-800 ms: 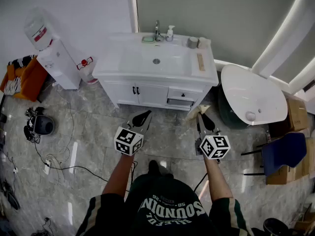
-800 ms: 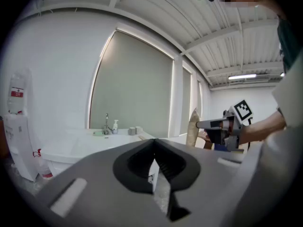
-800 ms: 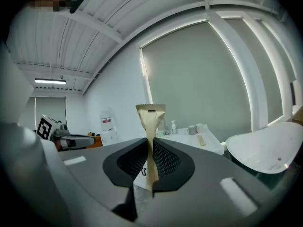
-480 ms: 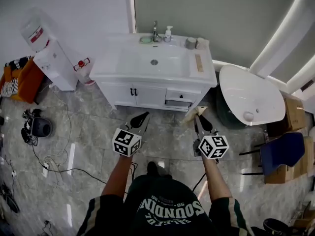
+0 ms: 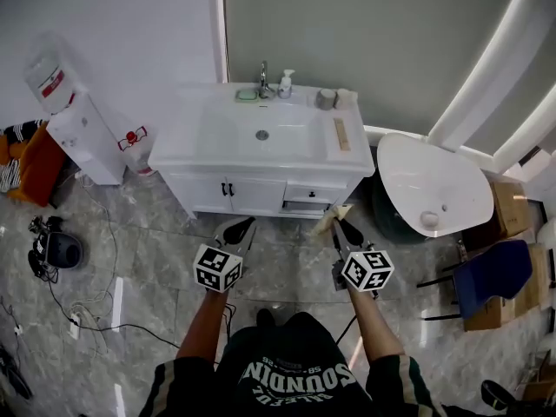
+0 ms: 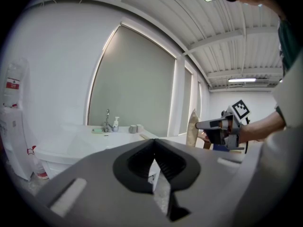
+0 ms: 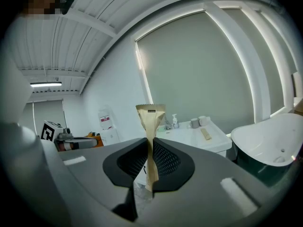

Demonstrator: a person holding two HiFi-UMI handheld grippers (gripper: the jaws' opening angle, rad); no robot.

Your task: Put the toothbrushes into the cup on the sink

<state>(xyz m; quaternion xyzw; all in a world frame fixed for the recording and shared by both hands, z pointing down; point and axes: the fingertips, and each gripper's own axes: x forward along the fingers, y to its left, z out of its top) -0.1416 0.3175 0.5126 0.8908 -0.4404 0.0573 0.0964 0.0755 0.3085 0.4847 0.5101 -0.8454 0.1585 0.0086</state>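
Observation:
My right gripper (image 5: 339,225) is shut on a tan paper-wrapped toothbrush (image 5: 327,220), held upright between its jaws (image 7: 150,126) over the floor in front of the vanity. My left gripper (image 5: 244,224) is beside it, shut and empty (image 6: 154,144). A second wrapped toothbrush (image 5: 340,134) lies on the right of the white sink counter (image 5: 208,150). Two cups, a grey one (image 5: 326,99) and a white one (image 5: 346,97), stand at the counter's back right, also seen in the right gripper view (image 7: 194,123). Both grippers are well short of the counter.
A faucet (image 5: 263,80), soap dish and soap bottle (image 5: 285,85) stand behind the basin. A water dispenser (image 5: 71,118) is left of the vanity, a white tub (image 5: 434,185) right of it. A blue chair (image 5: 488,273), boxes and floor cables lie around.
The vanity has slid lower and a little left in the head view. Both grippers hold the same pose side by side, the right still gripping the wrapped toothbrush.

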